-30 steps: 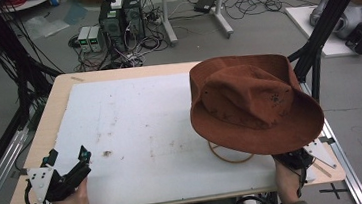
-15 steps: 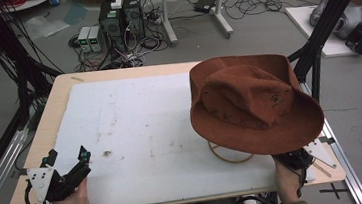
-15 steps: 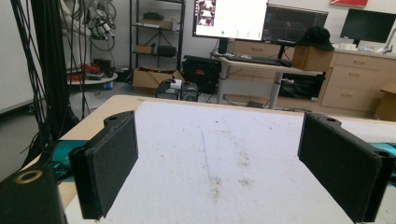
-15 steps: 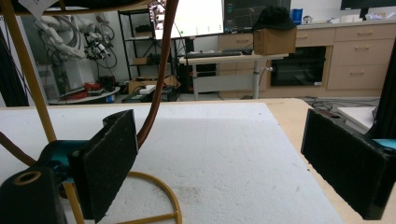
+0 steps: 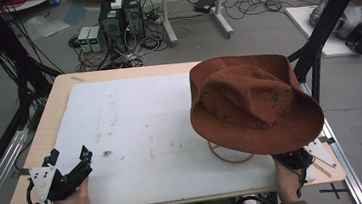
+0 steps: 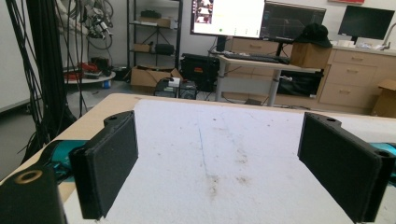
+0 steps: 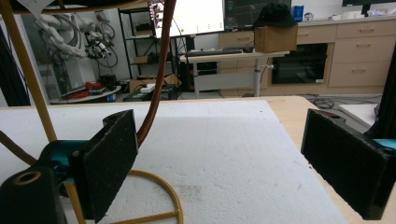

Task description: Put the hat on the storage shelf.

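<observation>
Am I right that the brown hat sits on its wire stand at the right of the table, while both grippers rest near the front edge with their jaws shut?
Not quite: the jaws are open, not shut. Each gripper view shows its two black pads set wide apart with nothing between them. The rest holds: in the high view the brown hat sits on its wire stand at the right, with the left gripper and right gripper near the front edge.

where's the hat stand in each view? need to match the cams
High view: the stand's ring base shows lower right, under the brown hat.
Left gripper view: not in it.
Right gripper view: yellow ring at bottom left, rods rising at left, beside the right gripper's left finger.
Shared landmark: the white table mat.
</observation>
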`<state>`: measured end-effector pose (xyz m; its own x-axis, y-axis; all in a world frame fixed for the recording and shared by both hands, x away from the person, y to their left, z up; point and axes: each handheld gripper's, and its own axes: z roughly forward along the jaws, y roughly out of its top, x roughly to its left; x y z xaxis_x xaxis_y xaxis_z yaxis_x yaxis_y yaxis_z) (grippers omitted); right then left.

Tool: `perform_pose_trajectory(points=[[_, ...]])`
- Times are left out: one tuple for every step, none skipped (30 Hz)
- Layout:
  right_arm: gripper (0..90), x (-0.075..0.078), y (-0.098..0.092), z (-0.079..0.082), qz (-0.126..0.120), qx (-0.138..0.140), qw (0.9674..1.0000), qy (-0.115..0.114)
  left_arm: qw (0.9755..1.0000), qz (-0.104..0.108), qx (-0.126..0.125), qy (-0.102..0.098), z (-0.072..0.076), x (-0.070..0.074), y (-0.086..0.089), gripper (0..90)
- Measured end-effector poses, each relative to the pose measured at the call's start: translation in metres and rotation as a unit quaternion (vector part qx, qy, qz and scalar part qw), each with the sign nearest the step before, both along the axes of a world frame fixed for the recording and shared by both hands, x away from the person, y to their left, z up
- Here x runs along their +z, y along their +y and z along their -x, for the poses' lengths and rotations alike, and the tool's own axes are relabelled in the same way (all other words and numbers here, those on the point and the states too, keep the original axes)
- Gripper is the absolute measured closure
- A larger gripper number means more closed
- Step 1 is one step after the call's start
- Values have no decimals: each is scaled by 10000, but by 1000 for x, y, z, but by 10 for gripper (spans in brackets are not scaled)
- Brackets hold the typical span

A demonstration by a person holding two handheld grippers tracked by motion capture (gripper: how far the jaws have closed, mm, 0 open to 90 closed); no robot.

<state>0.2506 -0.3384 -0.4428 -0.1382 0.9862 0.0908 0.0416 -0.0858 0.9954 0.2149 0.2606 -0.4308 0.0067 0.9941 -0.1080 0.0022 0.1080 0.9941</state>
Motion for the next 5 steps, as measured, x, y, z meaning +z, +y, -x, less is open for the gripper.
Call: perform_pose_trajectory(points=[[101,0,0,0,-2,-2,10000,-5,10000,20,9,-5,0,0,0,126],[101,0,0,0,-3,3,10000,1,10000,21,8,-4,0,0,0,126],[101,0,0,0,-9,8,10000,4,10000,14,11,-4,0,0,1,126],[101,0,0,0,-23,6,10000,8,10000,18,6,-2,0,0,1,126],[101,0,0,0,-43,5,10000,24,10000,20,3,-4,-1,0,1,126]])
